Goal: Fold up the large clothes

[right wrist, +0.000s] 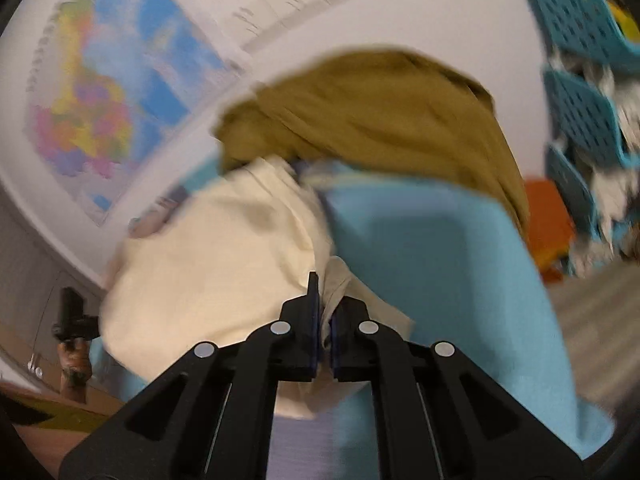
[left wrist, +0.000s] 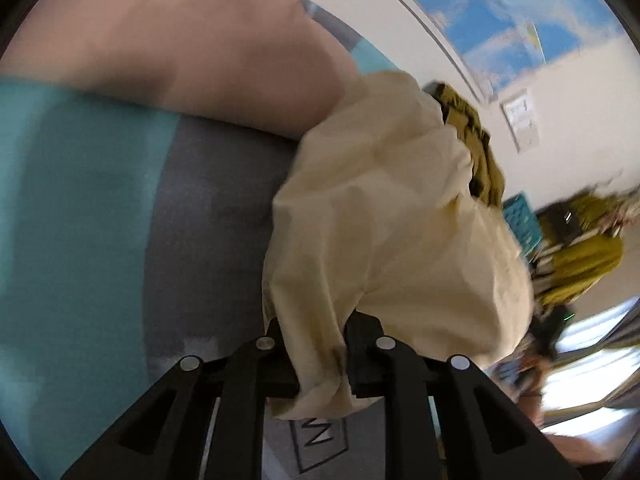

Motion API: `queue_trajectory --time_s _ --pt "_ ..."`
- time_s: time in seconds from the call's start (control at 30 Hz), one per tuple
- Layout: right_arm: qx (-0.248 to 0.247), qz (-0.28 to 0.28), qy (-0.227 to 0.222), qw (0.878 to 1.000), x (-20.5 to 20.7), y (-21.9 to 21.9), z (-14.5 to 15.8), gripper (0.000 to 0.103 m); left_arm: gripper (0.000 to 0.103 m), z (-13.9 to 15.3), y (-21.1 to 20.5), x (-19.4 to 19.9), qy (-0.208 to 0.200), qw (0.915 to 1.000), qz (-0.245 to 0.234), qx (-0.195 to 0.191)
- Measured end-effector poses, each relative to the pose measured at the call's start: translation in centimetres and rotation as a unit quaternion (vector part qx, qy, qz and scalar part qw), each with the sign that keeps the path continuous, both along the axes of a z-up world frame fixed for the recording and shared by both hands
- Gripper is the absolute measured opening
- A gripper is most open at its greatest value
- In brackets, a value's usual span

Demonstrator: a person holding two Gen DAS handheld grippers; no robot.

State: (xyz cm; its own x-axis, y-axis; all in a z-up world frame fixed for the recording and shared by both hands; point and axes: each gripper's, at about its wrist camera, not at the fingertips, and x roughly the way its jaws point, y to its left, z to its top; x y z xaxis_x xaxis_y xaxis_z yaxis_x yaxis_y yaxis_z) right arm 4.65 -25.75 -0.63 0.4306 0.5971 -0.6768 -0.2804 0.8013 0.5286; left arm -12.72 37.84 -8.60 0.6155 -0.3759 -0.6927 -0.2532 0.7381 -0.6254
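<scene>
The left tool is clamped on a bunched fold of a cream garment, which spills from between its black fingers and billows up and to the right. Under the garment lies a bed covered in grey and teal bands, with a pink pillow at the upper left. An olive-green cloth sits at the garment's far edge. On the white wall behind hangs a blurred, colourful map. A teal perforated basket stands at the right.
</scene>
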Motion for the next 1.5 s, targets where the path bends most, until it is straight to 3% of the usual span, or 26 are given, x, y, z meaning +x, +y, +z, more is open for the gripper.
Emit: queue_trajectory --time_s 0.07,0.1,0.13,0.17,0.2,0.27,0.3,0.33,0.4,0.57,0.63,0.67,0.7,0.77,0.8,0.87,0.93,1.0,1.07,1.1,1.13,1.17,1.2,1.27,1.33,1.5 --pt "-0.007 -0.005 -0.004 1.0 -0.1 0.1 0.1 0.009 0.024 1.3 -0.5 0.1 0.002 0.9993 0.004 0.037" --pt "-0.021 -0.009 -0.015 1.0 -0.3 0.4 0.7 0.019 0.029 2.3 -1.3 0.1 0.007 0.9964 0.004 0.085" --pt "-0.037 -0.02 -0.033 0.999 -0.6 0.8 1.9 0.026 0.036 3.6 -2.4 -0.1 0.006 0.9905 0.004 0.138" --pt "-0.04 -0.031 -0.051 0.997 -0.6 1.1 3.3 0.045 0.039 4.5 -3.2 -0.2 -0.001 0.9851 0.004 0.172" --pt "-0.041 -0.037 -0.068 0.996 -0.8 1.0 4.1 0.054 0.045 5.7 -3.9 -0.4 -0.013 0.978 0.003 0.208" --pt "-0.048 -0.014 -0.114 0.992 -1.1 2.8 6.6 0.057 0.052 8.0 -5.2 -0.8 -0.048 0.9665 0.001 0.252" --pt "-0.045 0.004 -0.121 0.992 -0.9 3.6 7.1 0.064 0.055 8.9 -5.8 -0.7 -0.068 0.9621 -0.008 0.264" --pt "-0.044 0.025 -0.129 0.99 -0.9 4.9 7.7 0.066 0.062 9.8 -6.7 -0.4 -0.092 0.9586 -0.027 0.268" --pt "-0.052 0.085 -0.135 0.986 -0.4 9.2 8.0 0.068 0.065 10.1 -8.0 1.0 -0.1 0.9567 -0.056 0.268" --pt "-0.114 0.159 -0.119 0.973 2.0 17.9 5.2 0.07 0.065 7.3 -12.1 7.3 -0.047 0.9482 -0.124 0.289" --pt "-0.15 0.169 -0.112 0.968 2.6 19.5 3.6 0.052 0.06 5.7 -12.6 9.4 -0.025 0.9467 -0.135 0.292" --pt "-0.162 0.175 -0.11 0.965 2.7 19.9 3.1 0.019 0.047 5.0 -12.9 10.3 -0.015 0.9459 -0.136 0.294" --pt "-0.169 0.182 -0.104 0.963 3.2 20.3 2.5 0.003 0.04 4.3 -12.8 11.2 -0.004 0.9472 -0.138 0.29" --pt "-0.144 0.164 -0.111 0.97 3.9 19.4 3.1 0.002 0.016 3.8 -12.8 12.5 0.008 0.9501 -0.142 0.278" --pt "-0.129 0.151 -0.12 0.973 4.0 18.7 3.9 0.002 0.013 3.7 -12.9 13.0 0.006 0.9514 -0.144 0.272" --pt "-0.096 0.122 -0.143 0.977 4.2 17.2 5.5 0.002 0.009 4.5 -12.9 14.1 -0.005 0.9529 -0.139 0.269" --pt "-0.096 0.111 -0.146 0.978 4.4 16.6 5.6 0.002 0.009 4.9 -13.0 14.9 -0.015 0.9528 -0.134 0.272" --pt "-0.105 0.108 -0.112 0.982 5.1 16.7 3.6 0.007 0.015 4.2 -13.0 15.9 -0.003 0.9539 -0.138 0.266" --pt "-0.114 0.114 -0.057 0.985 6.0 16.5 1.3 0.019 0.019 3.2 -12.9 16.2 0.013 0.955 -0.144 0.259" --pt "-0.104 0.108 -0.052 0.987 5.8 15.7 1.3 0.026 0.02 3.2 -12.9 16.1 0.008 0.9561 -0.142 0.256" --pt "-0.096 0.096 -0.059 0.989 5.4 14.8 1.8 0.033 0.024 3.4 -12.8 15.8 0.001 0.9567 -0.141 0.255" --pt "-0.088 0.08 -0.076 0.99 4.7 13.5 2.9 0.047 0.037 3.8 -12.7 15.1 -0.008 0.9581 -0.138 0.251" --pt "-0.077 0.073 -0.09 0.99 4.2 12.5 3.7 0.056 0.044 4.1 -12.5 14.5 -0.018 0.9603 -0.137 0.242" --pt "-0.037 0.048 -0.113 0.992 2.8 9.2 5.5 0.058 0.054 4.9 -12.4 12.9 -0.044 0.9606 -0.134 0.24" --pt "-0.022 0.009 -0.119 0.993 0.9 4.9 6.5 0.059 0.056 5.3 -12.3 11.6 -0.055 0.9565 -0.126 0.257" --pt "-0.033 -0.044 -0.063 0.997 -2.6 -1.3 3.5 0.061 0.056 4.8 -11.6 9.4 -0.063 0.9578 -0.126 0.251"
